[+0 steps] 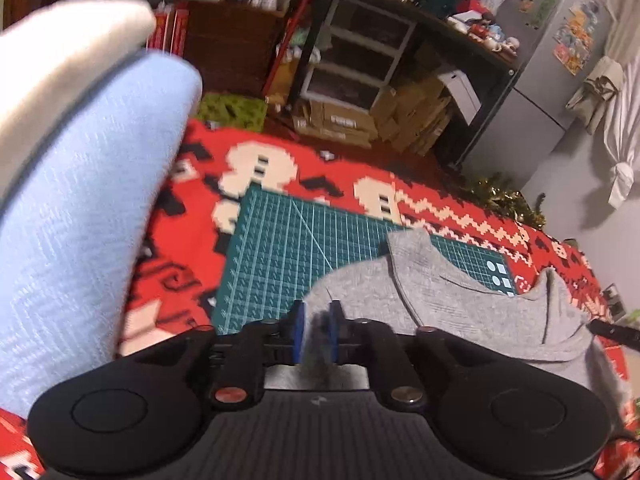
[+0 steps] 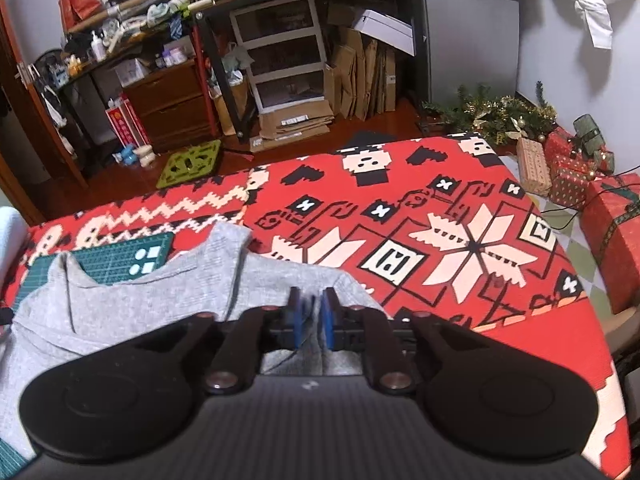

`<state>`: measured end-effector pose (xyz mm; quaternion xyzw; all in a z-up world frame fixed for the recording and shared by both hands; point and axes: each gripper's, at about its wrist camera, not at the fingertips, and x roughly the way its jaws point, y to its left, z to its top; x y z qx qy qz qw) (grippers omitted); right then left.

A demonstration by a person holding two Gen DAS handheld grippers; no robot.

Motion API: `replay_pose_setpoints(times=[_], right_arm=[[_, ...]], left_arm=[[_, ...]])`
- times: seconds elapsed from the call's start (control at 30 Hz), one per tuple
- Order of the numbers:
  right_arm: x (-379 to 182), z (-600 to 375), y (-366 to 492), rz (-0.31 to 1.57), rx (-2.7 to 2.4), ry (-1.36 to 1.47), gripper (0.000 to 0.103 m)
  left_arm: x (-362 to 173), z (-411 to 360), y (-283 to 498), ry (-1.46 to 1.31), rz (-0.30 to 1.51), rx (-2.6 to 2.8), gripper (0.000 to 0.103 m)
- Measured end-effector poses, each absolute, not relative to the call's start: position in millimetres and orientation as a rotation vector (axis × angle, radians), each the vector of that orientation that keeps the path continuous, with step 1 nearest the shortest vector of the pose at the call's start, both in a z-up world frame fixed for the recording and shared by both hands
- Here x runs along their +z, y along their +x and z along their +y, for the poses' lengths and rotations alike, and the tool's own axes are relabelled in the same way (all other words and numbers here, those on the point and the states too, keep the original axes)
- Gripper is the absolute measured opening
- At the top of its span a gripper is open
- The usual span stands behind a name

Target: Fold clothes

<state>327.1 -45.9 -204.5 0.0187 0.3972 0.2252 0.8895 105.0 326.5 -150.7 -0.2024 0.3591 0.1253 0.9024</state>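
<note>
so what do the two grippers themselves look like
The left gripper and right gripper match: matte black bodies with two round side discs, metal pivot screws, a ribbed dark top, and flat blue finger pads.

A grey knit garment (image 1: 460, 296) lies rumpled on the counter (image 2: 460, 200), partly over the green cutting mat (image 1: 280, 248) and partly on the red patterned cloth (image 2: 400, 220). Its fabric is heathered, with visible seams and a curved neckline edge. Two peaks of cloth stand up from its far edge, with the mat's corner showing between them. The near part of the garment spreads toward the counter's near edge, bunched in soft folds.
</note>
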Motion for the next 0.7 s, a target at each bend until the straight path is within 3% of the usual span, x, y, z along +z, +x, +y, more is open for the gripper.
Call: replay_pose_setpoints(times=[0.27,0.7], right_arm=[[-175,-39,288,0.729,0.508,-0.09,0.018],[-185,18,201,0.753,0.701,-0.168,0.018]], left_arm=[[-126,306,78,-0.314,0.667,0.165,0.018],[-162,263,93,-0.206,0.837,0.06,0.016]])
